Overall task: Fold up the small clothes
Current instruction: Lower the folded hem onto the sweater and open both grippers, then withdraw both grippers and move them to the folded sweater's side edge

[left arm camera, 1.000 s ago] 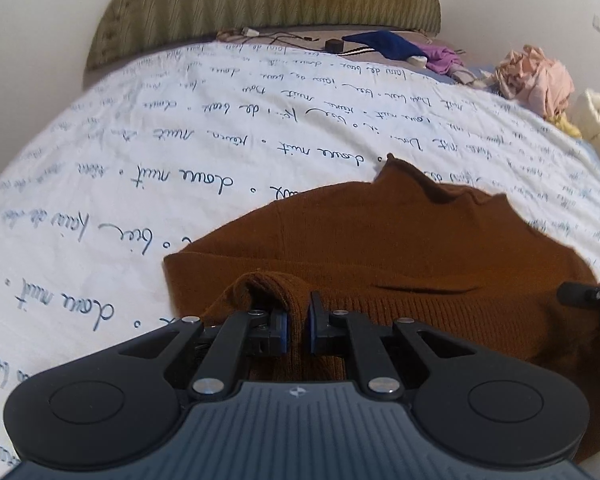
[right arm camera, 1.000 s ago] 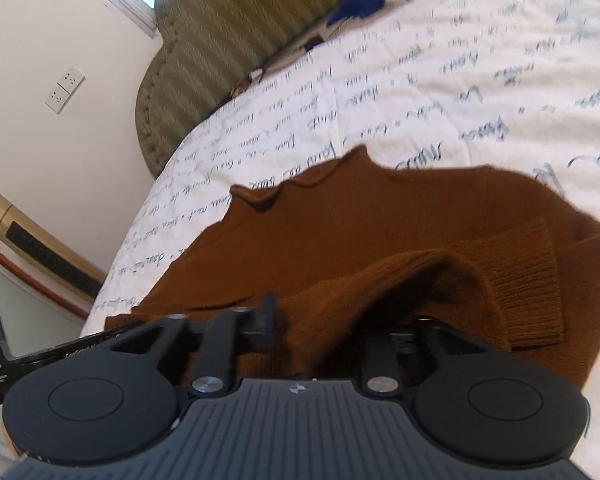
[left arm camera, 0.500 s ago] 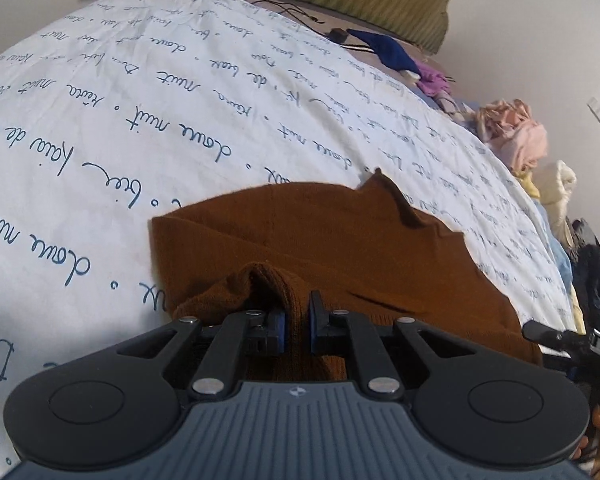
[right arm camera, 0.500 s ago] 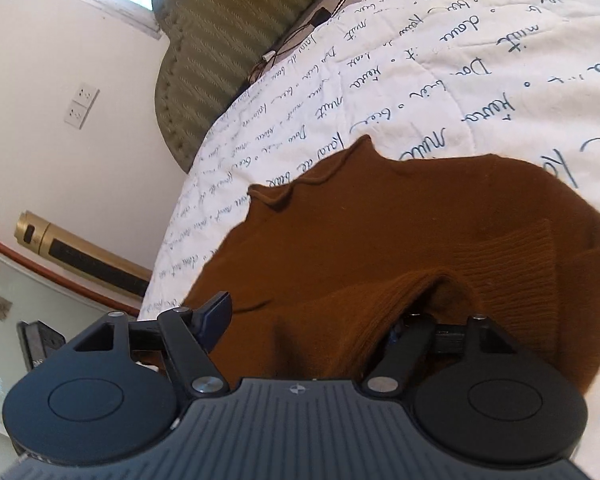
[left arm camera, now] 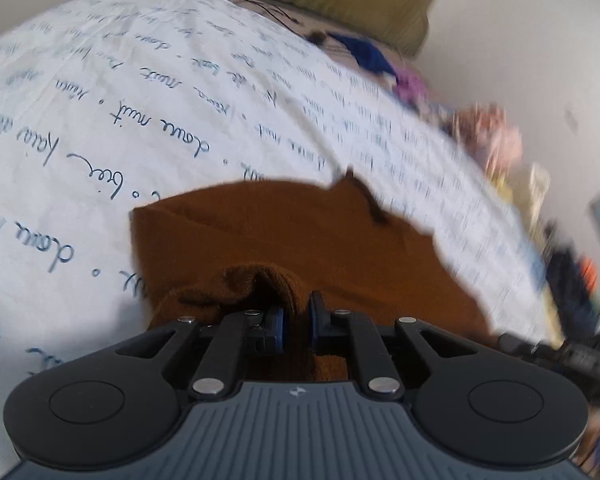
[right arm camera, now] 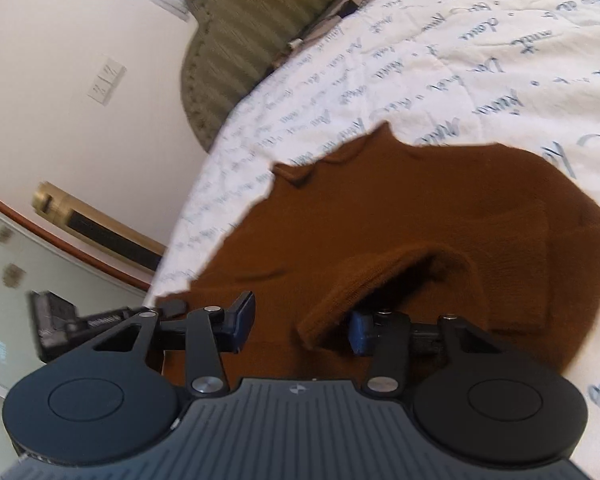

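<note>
Brown sweater (left arm camera: 340,240) on bedspread (left arm camera: 140,100); left gripper (left arm camera: 294,322) pinching fold.

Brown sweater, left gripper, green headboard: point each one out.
brown sweater (right arm camera: 380,208): right wrist view, flat body.
left gripper (left arm camera: 295,322): left wrist view, between fingertips pinching fabric.
green headboard (right arm camera: 240,20): right wrist view, ribbed face.

Bed cover (left arm camera: 148,92) beyond and left of the brown sweater (left arm camera: 308,236) lies bare: clear passage. Headboard (right arm camera: 252,24) bounds the far end. Loose clothes (left arm camera: 496,140) and cables (left arm camera: 260,4) crowd the far corner.
</note>
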A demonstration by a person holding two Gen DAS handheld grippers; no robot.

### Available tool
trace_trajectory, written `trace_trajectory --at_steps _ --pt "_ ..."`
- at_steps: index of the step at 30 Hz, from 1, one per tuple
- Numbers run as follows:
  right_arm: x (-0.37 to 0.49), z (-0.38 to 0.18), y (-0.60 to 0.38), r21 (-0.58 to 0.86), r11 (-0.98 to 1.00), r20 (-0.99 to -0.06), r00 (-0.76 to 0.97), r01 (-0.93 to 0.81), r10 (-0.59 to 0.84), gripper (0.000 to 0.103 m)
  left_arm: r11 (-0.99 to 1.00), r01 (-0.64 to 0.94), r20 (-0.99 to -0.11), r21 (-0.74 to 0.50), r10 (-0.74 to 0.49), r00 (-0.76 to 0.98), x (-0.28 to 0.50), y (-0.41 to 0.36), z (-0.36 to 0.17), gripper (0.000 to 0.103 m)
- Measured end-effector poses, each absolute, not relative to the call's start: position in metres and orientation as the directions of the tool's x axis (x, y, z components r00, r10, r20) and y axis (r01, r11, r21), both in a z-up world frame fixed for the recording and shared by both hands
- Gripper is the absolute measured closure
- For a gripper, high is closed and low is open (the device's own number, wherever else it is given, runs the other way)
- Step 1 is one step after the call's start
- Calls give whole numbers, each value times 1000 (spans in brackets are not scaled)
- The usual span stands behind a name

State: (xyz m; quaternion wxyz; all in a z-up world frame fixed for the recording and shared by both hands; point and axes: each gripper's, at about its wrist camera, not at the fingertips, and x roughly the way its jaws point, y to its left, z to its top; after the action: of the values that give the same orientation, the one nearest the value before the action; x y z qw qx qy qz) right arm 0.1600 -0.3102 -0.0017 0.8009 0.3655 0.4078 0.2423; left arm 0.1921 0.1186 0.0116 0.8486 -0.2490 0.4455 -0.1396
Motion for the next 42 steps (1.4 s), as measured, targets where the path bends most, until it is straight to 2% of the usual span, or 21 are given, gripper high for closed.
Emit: trace_trajectory --at_steps 3,7,12,15,17,18,22,24,26,29,32,34,37,40,42 --pt "175 -10 -321 819 573 -430 638 -22 639 35 744 -133 -651 -654 -465 600 206 138 -1 91" --pt "184 -25 -328 812 579 -465 681 74 566 33 696 -225 -660 -682 -453 599 218 149 -19 91" --pt "177 -22 -319 751 657 -510 688 65 516 33 712 -210 -663 -670 -447 600 219 146 -19 89" --pt "171 -16 -306 692 722 -535 684 19 495 29 671 -197 -625 -715 -488 609 219 150 -17 66" --pt "170 -11 -292 618 786 -573 675 -17 465 28 616 -213 -585 -758 -497 641 217 160 -17 30" --pt "170 -10 -284 566 824 -601 669 -32 438 28 597 -227 -568 -770 -479 670 215 165 -15 27" --pt "171 -10 -273 461 887 -649 676 -15 349 28 614 -232 -559 -755 -416 717 209 179 -3 26" --pt "164 -1 -264 428 903 -632 704 -31 324 28 698 -213 -589 -683 -354 726 205 176 7 26" --pt "156 7 -251 383 920 -618 719 -78 318 28 810 -175 -623 -560 -272 733 201 164 16 26" --pt "146 13 -223 296 940 -626 710 -167 323 23 957 -115 -670 -266 -98 735 193 131 22 26" --pt "139 7 -194 179 956 -669 684 -234 292 17 999 -40 -665 35 54 745 182 93 12 26" --pt "137 -1 -181 74 972 -706 676 -225 210 17 988 -22 -663 152 118 740 177 80 0 26" --pt "125 -3 -172 -31 984 -685 721 -173 105 17 984 -37 -677 175 147 721 173 78 -10 26" --pt "103 5 -161 -34 974 -638 755 -223 151 10 991 -42 -682 127 118 722 163 85 -8 26" --pt "99 2 -154 -49 970 -646 749 -236 150 9 989 -42 -679 140 127 724 158 85 -8 26"
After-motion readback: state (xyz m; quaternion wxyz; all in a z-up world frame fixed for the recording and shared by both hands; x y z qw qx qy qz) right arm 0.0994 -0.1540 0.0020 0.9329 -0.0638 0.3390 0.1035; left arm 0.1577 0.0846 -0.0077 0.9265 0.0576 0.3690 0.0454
